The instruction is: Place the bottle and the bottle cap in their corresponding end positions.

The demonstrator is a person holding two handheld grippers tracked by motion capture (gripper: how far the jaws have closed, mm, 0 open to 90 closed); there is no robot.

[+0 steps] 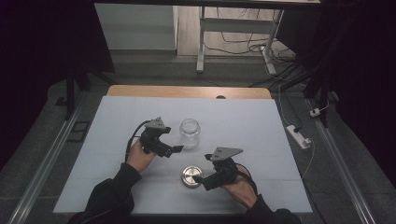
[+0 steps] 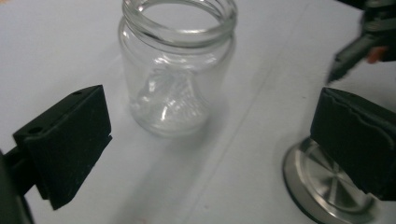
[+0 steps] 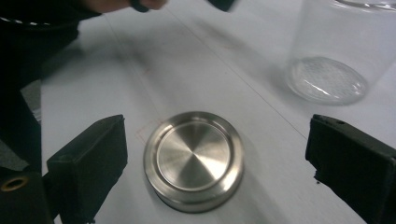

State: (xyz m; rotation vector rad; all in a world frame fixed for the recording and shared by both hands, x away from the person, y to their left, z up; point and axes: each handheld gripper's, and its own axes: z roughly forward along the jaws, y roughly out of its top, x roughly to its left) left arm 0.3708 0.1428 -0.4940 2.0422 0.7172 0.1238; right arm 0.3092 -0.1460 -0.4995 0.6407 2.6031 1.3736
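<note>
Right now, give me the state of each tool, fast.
Left tool: open, holding nothing, the jar ahead of its jaws.
Right tool: open, holding nothing, the lid loose between its jaws.

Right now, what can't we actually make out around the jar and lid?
- Metal lid, left gripper view: partly hidden behind the near jaw and cut by the bottom edge.
- Glass jar, right gripper view: mouth cut off by the top edge.
- Right gripper, left gripper view: blurred, cut by the right edge.
- Lid's underside: face-down on the table, thread unseen.
- Left gripper, high view: too small to read the jaw gap.
</note>
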